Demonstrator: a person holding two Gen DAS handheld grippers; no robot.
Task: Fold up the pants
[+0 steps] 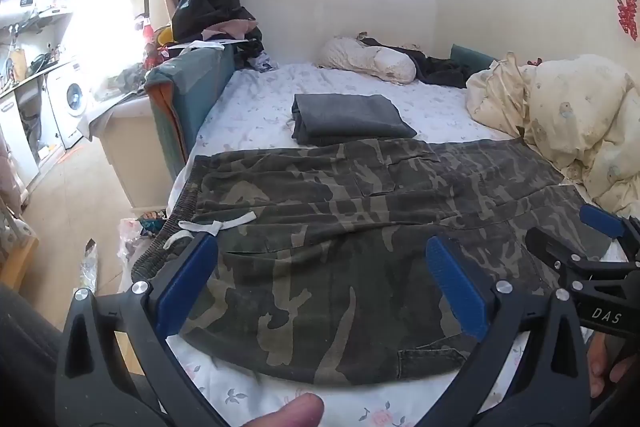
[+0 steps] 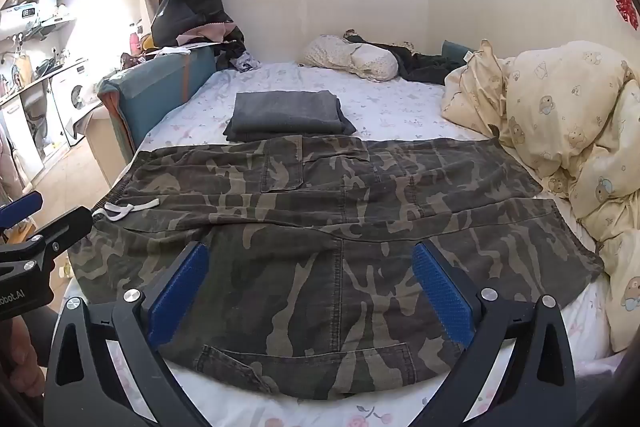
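Matt camouflage cloth pants (image 1: pixel 360 227) lie on a floral cotton-like sheet (image 1: pixel 256 111); tongs (image 1: pixel 320 275) look black plastic, ribbed blue pads.

Room over camo pants (image 2: pixel 320 227); folded gray stack (image 2: pixel 286 115) behind, duvet (image 2: pixel 580 131) crowds right.

My left gripper (image 1: pixel 320 255) hangs wide open above the camouflage pants (image 1: pixel 360 227), which lie spread flat across the bed (image 1: pixel 248 99), waistband and white drawstring (image 1: pixel 216 225) at the left. Beyond them sits a folded grey garment (image 1: pixel 348 121). My right gripper (image 1: pixel 576 247) pokes in from the right, its fingers apart.
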